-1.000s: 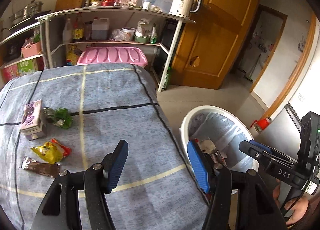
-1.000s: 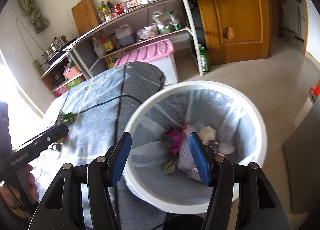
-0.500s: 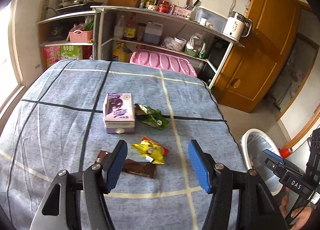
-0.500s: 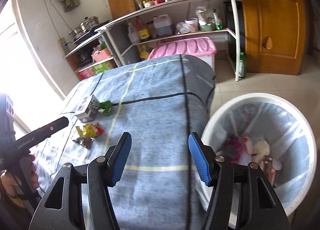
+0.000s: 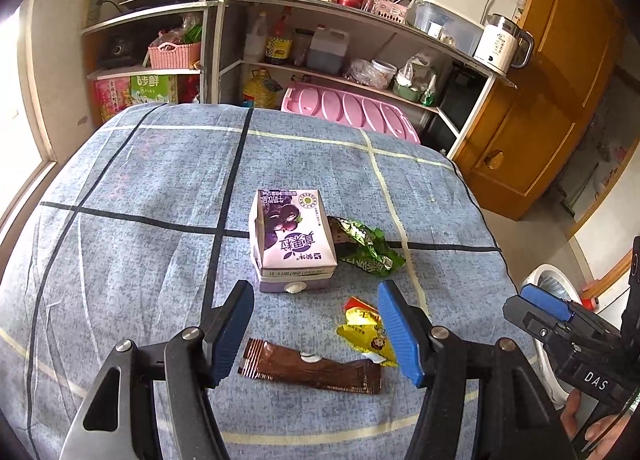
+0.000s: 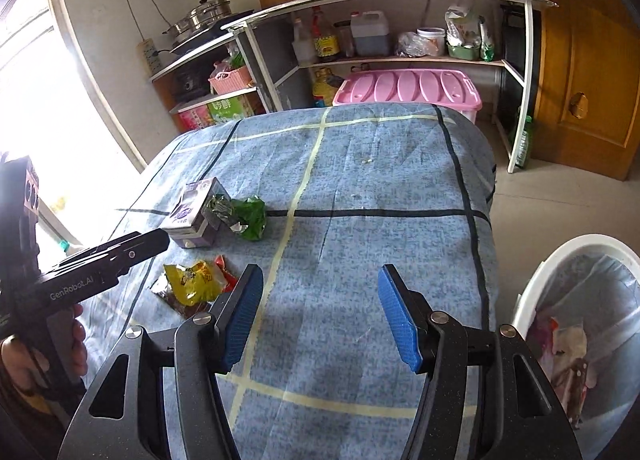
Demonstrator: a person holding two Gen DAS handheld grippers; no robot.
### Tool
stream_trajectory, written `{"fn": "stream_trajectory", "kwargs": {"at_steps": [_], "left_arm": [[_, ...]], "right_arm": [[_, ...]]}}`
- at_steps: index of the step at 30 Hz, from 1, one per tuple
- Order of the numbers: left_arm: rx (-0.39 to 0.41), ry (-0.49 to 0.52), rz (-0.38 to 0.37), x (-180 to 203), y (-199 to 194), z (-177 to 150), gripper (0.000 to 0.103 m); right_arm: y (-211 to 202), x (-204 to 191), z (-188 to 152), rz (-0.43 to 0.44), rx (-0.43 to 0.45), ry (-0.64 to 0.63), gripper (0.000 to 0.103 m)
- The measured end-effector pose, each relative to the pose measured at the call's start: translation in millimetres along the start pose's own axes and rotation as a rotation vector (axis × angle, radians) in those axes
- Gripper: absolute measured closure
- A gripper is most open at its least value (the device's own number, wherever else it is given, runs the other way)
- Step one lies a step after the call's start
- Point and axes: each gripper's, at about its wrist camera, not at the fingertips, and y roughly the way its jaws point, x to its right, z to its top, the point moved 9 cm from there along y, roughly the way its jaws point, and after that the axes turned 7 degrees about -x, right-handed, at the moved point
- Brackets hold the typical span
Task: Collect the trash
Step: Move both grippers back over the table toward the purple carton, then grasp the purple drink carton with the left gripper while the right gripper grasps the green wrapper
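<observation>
Trash lies on a blue checked tablecloth (image 5: pixel 160 188): a purple milk carton (image 5: pixel 292 236), a crumpled green wrapper (image 5: pixel 366 246), a yellow snack packet (image 5: pixel 366 330) and a brown wrapper (image 5: pixel 316 370). My left gripper (image 5: pixel 316 334) is open and empty, hovering just above the brown wrapper. My right gripper (image 6: pixel 320 318) is open and empty over bare cloth, right of the trash. The carton (image 6: pixel 192 210), green wrapper (image 6: pixel 246 216) and yellow packet (image 6: pixel 196 280) show in the right wrist view. The white bin (image 6: pixel 536 284) with a liner and trash stands right of the table.
Metal shelves (image 5: pixel 320 4) with bottles, a kettle (image 5: pixel 504 44) and boxes stand behind the table. A pink-lidded storage box (image 5: pixel 348 112) sits on the floor at the far edge. A wooden door (image 5: pixel 560 92) is at the right. The bin also shows in the left view (image 5: pixel 548 288).
Both grippers swung left, away from the bin and back over the table. The left gripper came closer to the trash and now hovers over the brown wrapper. Both stay open.
</observation>
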Motion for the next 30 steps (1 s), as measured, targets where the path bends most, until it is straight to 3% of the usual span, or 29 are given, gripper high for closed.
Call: {"fn": "stream_trajectory", "kwargs": {"at_steps": [7,13,15,17,26,30], "left_arm": [[-0.042,0.013,0.044,-6,28,10,0.039],[-0.064,-0.014,0.025,-18,43,17,0.039],[-0.052,-0.03,0.036,-28,43,18,0.04],[-0.044,-0.042,0.045,-37,43,19,0.047],[-0.019,-0.113,0.024,-70,31,18,0.048],[-0.008,-0.143,0.037,-83,25,14,0.047]], "right_arm": [[19,-3,9,0.002,-0.021,0.001,0.043],[32,-13,17,0.005,-0.038,-0.017,0.043],[35,-17,20,0.013,-0.036,-0.027,0.043],[38,-22,24,0.021,-0.035,-0.034,0.043],[58,-55,38,0.126,-0.047,-0.07,0.043],[66,-76,42,0.127,-0.037,-0.137,0.043]]}}
